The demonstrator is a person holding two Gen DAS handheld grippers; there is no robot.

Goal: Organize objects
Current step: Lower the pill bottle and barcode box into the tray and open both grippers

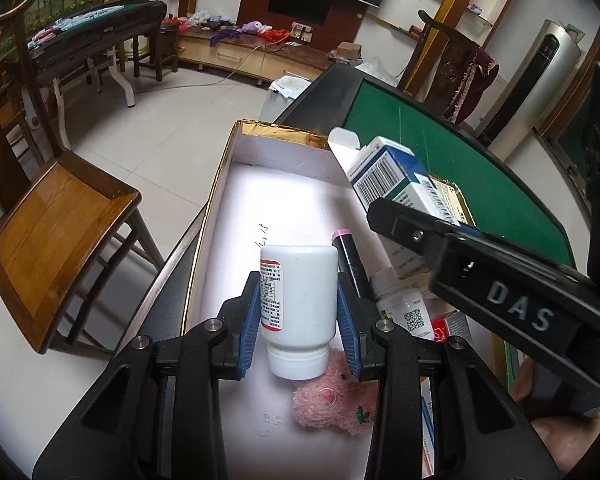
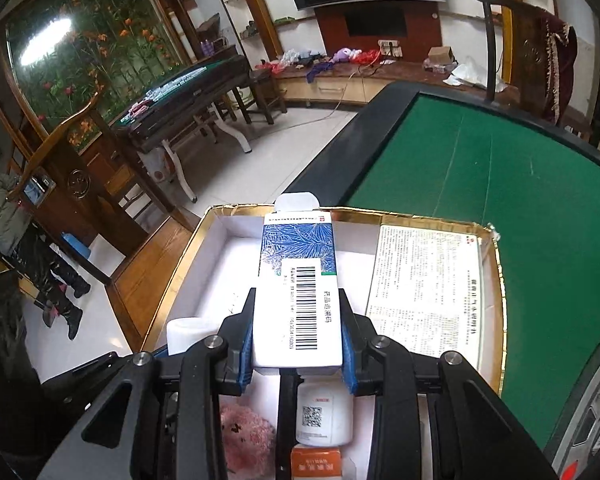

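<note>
My left gripper [image 1: 298, 312] is shut on a white pill bottle [image 1: 298, 304], held cap towards me above the gold-edged box [image 1: 224, 168]. My right gripper [image 2: 298, 340] is shut on a blue and white medicine carton [image 2: 298, 280] with a barcode, its end flap open, above the same box [image 2: 496, 280]. In the left wrist view the carton [image 1: 384, 172] and the right gripper's black finger [image 1: 492, 276] show at the right. A pink fluffy toy [image 1: 332, 400], a black tube [image 1: 350, 256] and a second white bottle with a QR code [image 1: 404, 304] lie in the box.
A printed leaflet [image 2: 424, 280] lies at the box's right side, and an orange carton [image 2: 316, 464] near me. The box sits on a green felt table [image 2: 500, 160]. A wooden chair [image 1: 56, 216] stands at the left. A second table [image 1: 96, 28] stands behind.
</note>
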